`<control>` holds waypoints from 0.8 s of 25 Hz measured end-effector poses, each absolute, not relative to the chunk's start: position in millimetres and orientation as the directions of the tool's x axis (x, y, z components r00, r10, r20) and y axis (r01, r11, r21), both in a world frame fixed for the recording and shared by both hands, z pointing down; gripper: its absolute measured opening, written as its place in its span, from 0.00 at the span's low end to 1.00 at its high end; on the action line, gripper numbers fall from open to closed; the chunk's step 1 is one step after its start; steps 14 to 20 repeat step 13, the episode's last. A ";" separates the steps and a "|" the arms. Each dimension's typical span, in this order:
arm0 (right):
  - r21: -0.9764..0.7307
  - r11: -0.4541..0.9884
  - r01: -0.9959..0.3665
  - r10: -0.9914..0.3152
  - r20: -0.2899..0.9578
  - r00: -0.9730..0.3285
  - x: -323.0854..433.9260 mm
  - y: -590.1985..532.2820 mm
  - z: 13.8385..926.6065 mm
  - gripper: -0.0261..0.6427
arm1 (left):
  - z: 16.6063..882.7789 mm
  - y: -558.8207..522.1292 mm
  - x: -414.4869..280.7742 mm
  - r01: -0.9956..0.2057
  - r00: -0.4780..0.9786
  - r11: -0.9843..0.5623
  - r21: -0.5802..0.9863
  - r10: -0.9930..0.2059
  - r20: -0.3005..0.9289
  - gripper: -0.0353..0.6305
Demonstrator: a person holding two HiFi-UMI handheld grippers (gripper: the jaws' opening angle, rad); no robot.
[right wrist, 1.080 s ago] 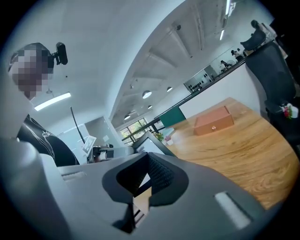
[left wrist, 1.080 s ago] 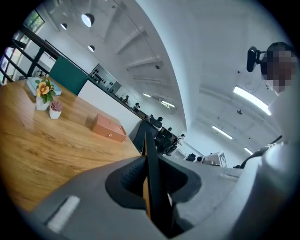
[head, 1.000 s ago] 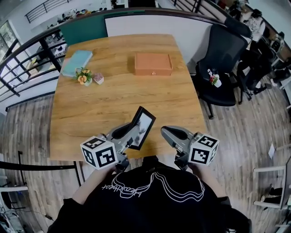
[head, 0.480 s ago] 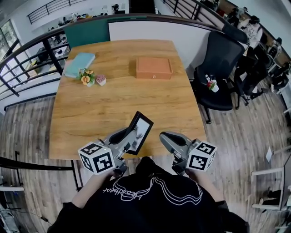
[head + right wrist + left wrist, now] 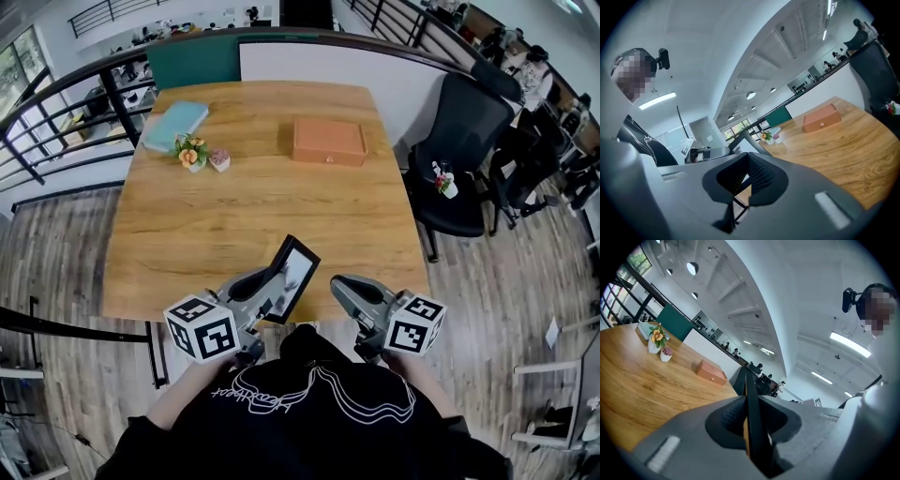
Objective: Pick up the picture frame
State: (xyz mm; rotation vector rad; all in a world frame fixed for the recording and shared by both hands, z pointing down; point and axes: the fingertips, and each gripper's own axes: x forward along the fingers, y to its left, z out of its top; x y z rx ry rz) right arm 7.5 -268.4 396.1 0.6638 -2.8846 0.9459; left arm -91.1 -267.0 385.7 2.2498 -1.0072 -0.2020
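Observation:
The picture frame is black-rimmed with a pale picture. It is held tilted above the near edge of the wooden table, and my left gripper is shut on its lower edge. In the left gripper view the frame shows edge-on, pinched between the jaws of the left gripper. My right gripper hovers just right of the frame, shut with nothing in it. In the right gripper view the right gripper has its jaws together, and the frame stands beyond them.
An orange wooden box lies at the far middle of the table. Flowers in a small pot, a little pink plant and a teal book are at the far left. A black office chair stands to the right.
The left gripper keeps its hold on the frame, which has come slightly nearer the person. The right gripper has hardly moved.

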 end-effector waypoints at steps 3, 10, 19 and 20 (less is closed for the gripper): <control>-0.562 0.733 -0.383 -0.362 0.155 -0.919 -0.6 -271.7 396.8 0.08 | 384.4 -267.0 -98.3 -0.627 0.676 -0.477 0.616 -0.726 0.125 0.17; -0.574 0.740 -0.351 -0.327 0.148 -0.933 -5.3 -285.7 393.8 0.08 | 379.4 -278.8 -107.7 -0.663 0.638 -0.440 0.606 -0.756 0.148 0.17; -0.553 0.753 -0.356 -0.332 0.148 -0.932 -5.3 -297.9 383.8 0.08 | 368.0 -286.8 -107.0 -0.666 0.637 -0.450 0.594 -0.758 0.141 0.17; -0.553 0.753 -0.356 -0.332 0.148 -0.932 -5.3 -297.9 383.8 0.08 | 368.0 -286.8 -107.0 -0.666 0.637 -0.450 0.594 -0.758 0.141 0.17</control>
